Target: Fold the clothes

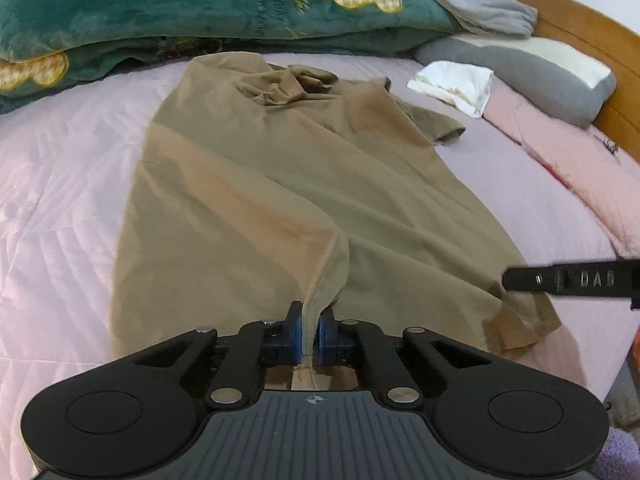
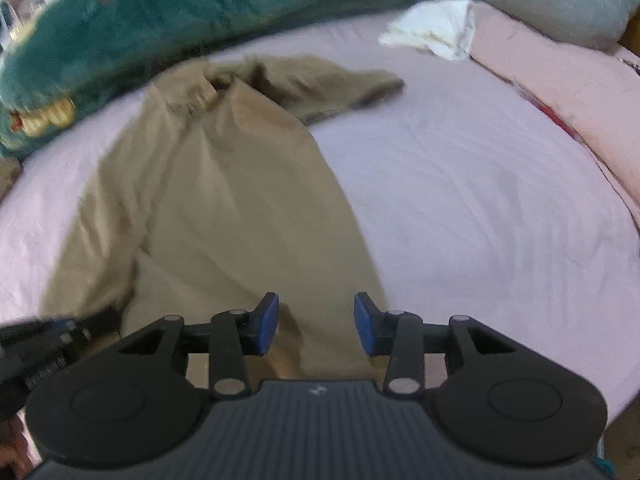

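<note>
Tan shirt (image 1: pixel 280 168) flat on the pink bed (image 1: pixel 60 184), light and limp: your left gripper (image 1: pixel 310 330) pinches its hem, right gripper (image 2: pixel 316 322) spread, probably over the other corner.

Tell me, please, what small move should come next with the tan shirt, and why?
Probably bring the right gripper down to close on the near hem of the tan shirt. The left gripper is already shut on a pinch of that hem, while the right one is open and holding nothing, just over the shirt's near right edge. With both corners held, the hem could be lifted evenly toward the collar.
</note>
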`<state>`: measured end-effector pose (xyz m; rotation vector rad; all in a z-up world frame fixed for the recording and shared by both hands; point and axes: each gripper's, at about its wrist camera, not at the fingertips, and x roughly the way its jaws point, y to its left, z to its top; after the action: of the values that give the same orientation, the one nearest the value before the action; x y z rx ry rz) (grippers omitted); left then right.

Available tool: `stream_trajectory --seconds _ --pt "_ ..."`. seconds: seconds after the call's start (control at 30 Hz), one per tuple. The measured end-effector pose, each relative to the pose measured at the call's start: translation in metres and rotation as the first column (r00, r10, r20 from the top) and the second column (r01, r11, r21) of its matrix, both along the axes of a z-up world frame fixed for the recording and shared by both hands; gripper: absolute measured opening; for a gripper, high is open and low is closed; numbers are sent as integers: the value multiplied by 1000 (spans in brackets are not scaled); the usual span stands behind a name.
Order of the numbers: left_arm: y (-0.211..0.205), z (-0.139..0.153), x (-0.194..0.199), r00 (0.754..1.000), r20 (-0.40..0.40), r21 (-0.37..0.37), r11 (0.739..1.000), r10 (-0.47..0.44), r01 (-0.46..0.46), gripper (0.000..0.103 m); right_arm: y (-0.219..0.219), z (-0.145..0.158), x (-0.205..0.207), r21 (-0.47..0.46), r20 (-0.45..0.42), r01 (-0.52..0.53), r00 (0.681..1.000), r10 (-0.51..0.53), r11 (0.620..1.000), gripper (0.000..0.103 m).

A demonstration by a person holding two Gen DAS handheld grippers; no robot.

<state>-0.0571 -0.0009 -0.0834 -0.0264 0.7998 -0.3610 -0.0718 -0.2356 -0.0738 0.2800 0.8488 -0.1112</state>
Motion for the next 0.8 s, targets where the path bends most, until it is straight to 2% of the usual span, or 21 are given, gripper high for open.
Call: stream_trajectory --seconds 0.07,0.1,0.13,0.23,0.33,0.47,0.57,0.67,0.73,0.8 --pt "9 4 -1 1000 6 -22 1000 5 -5 7 2 20 9 51 91 -21 996 16 998 44" --pt "13 5 0 1000 7 -42 999 5 -4 7 3 29 21 77 105 -35 994 27 996 52" --pt "16 7 1 1000 6 -53 999 3 -2 7 4 37 34 102 118 -50 992 38 994 56" --pt "21 9 6 1000 8 -73 997 -3 3 7 15 61 100 137 143 -118 985 98 984 62" --pt "26 12 14 1000 -4 -102 995 -14 13 7 29 67 174 108 129 -140 984 126 984 64" --pt "32 17 25 999 8 -89 995 -47 48 7 39 44 266 164 82 -137 989 125 977 64" --pt "37 19 34 998 -1 -97 993 -66 65 8 46 14 312 131 29 -106 994 103 986 64" --pt "43 15 38 997 -1 -98 992 -83 83 9 55 -11 342 75 -17 -101 995 103 992 63" --pt "49 11 41 997 -5 -106 991 -82 81 9 61 -20 351 20 -18 -113 993 113 993 53" --pt "56 8 44 998 -14 -125 990 -68 65 9 68 -20 351 -28 -7 -135 991 135 990 11"
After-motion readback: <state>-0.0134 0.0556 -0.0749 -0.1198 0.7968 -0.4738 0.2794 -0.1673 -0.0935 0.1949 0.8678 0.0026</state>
